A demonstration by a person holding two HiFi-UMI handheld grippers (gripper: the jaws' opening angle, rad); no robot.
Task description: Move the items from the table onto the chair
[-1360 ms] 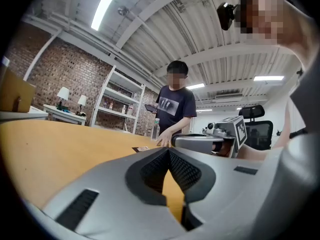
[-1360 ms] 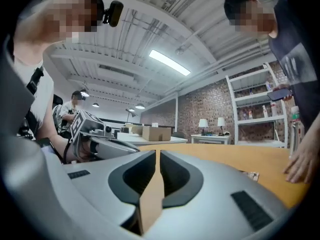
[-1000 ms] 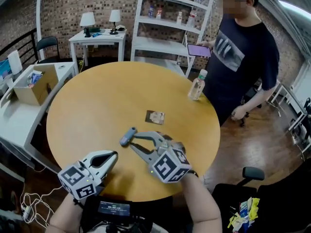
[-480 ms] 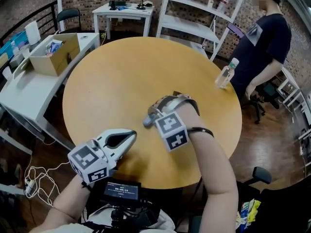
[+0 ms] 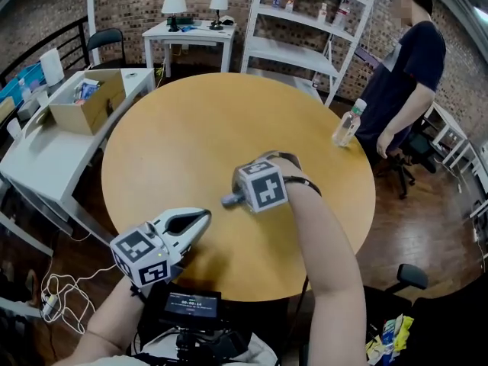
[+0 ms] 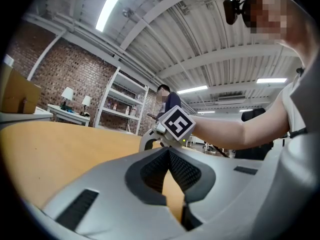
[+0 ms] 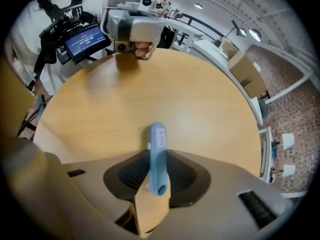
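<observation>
Right claw [image 7: 156, 168], tipped steeply down, has just been closing on a blue stick [image 7: 157, 146]; left claw [image 5: 201, 216] level, closed.

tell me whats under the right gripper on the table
A blue tool sits between the right gripper's jaws, which have just been closing, one end poking out over the table. The gripper itself covers the tabletop directly beneath.

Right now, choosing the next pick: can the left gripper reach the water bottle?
Probably not: the bottle stands at the far table edge; the right forearm lies between it and the left gripper.
</observation>
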